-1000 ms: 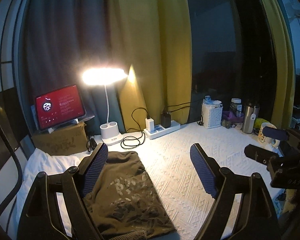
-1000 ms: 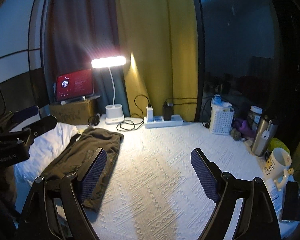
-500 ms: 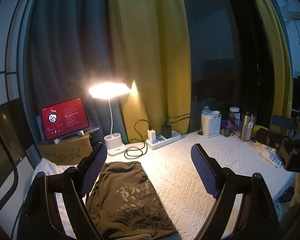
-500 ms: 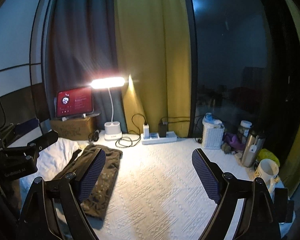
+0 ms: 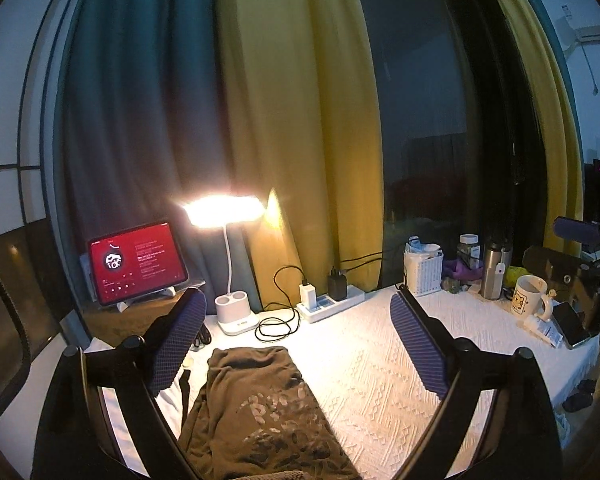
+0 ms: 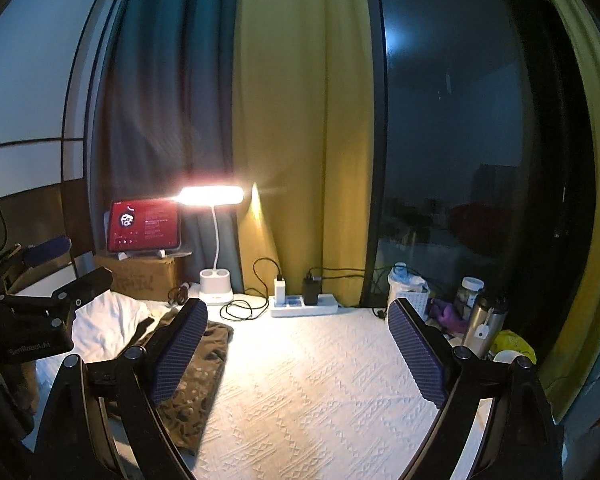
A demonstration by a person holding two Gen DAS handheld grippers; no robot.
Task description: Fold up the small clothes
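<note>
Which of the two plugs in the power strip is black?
The right-hand plug is black; the white charger sits left of it, nearer the lamp.

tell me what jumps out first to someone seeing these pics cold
The glowing desk lamp at the back of the table dominates, with a red-screened tablet propped just left of it against dark and yellow curtains. Nearer, a brown garment with a pale print lies on the white textured tablecloth, ahead of the open left gripper. The right gripper is open too, over bare cloth.
</note>
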